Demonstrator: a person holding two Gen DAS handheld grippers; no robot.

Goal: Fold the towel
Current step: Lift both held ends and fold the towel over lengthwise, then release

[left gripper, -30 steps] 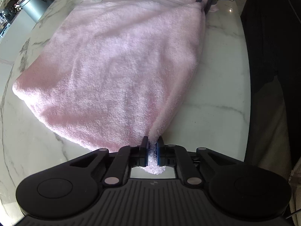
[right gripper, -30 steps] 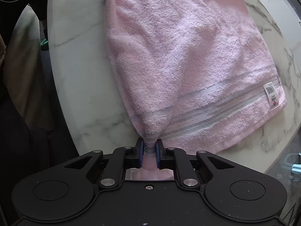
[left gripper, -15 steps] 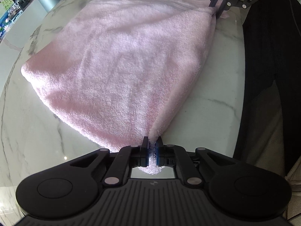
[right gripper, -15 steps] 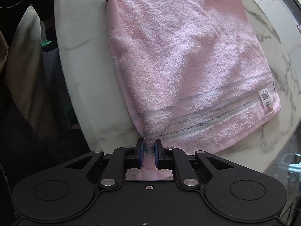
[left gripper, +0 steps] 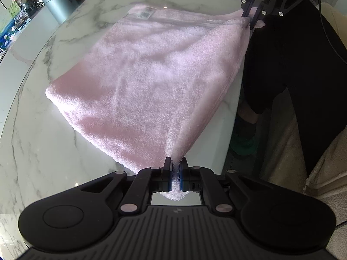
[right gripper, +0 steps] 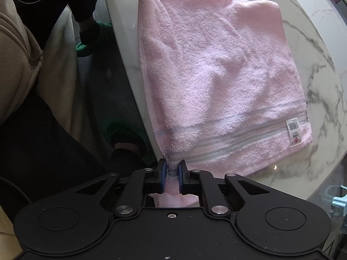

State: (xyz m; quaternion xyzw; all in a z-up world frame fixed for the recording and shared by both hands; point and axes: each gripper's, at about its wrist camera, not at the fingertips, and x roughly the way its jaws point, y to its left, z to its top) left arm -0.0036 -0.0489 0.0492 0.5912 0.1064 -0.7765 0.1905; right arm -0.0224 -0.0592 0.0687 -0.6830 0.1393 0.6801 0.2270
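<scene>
Two tongs clamped on pink towel (left gripper: 156, 73) corners: left tongs (left gripper: 175, 173), right tongs (right gripper: 172, 173); near edge lifted, rest on marble counter (left gripper: 43, 134).

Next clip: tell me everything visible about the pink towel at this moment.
The pink towel is fluffy terry cloth with a woven band of white and grey stripes near one end and a white barcode label sewn by that end. It lies folded double on the white marble table, its far part flat, its near edge raised off the tabletop. The left gripper and right gripper each pinch one near corner, with cloth bunched between the fingers.
</scene>
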